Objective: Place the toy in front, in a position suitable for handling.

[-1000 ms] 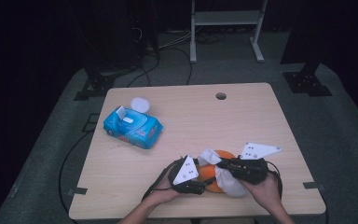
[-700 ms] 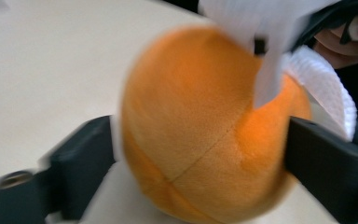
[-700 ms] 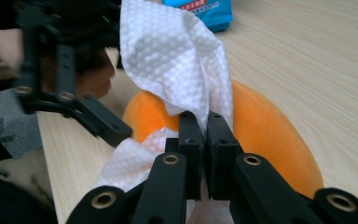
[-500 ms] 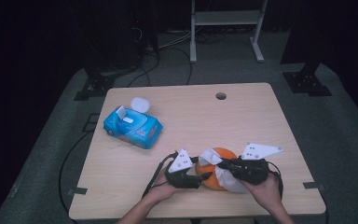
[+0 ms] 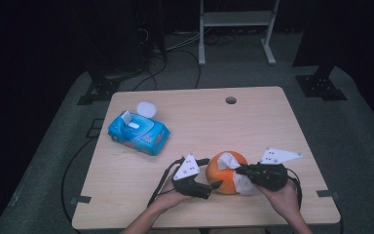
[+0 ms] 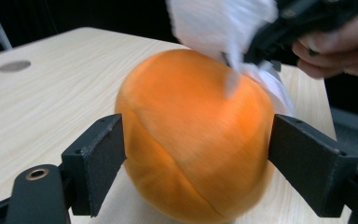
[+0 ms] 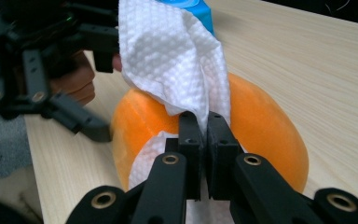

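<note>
A blue wipes pack (image 5: 139, 133) lay at the table's (image 5: 272, 126) left side as the left gripper (image 5: 213, 173) straddled an orange ball (image 5: 222, 170) near the front edge; its jaws had just been opening and stood just clear of the ball's flanks, while the right gripper (image 5: 238, 170), clamped on a white wipe (image 5: 232, 160), pressed it against the ball

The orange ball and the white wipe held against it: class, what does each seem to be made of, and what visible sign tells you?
Orange ball: probably soft foam or plush. Its skin is matt, without glare, with shallow seams dividing it into panels.
White wipe: probably embossed tissue or non-woven cloth. It shows a dimpled weave and hangs in limp folds from the right gripper.
</note>
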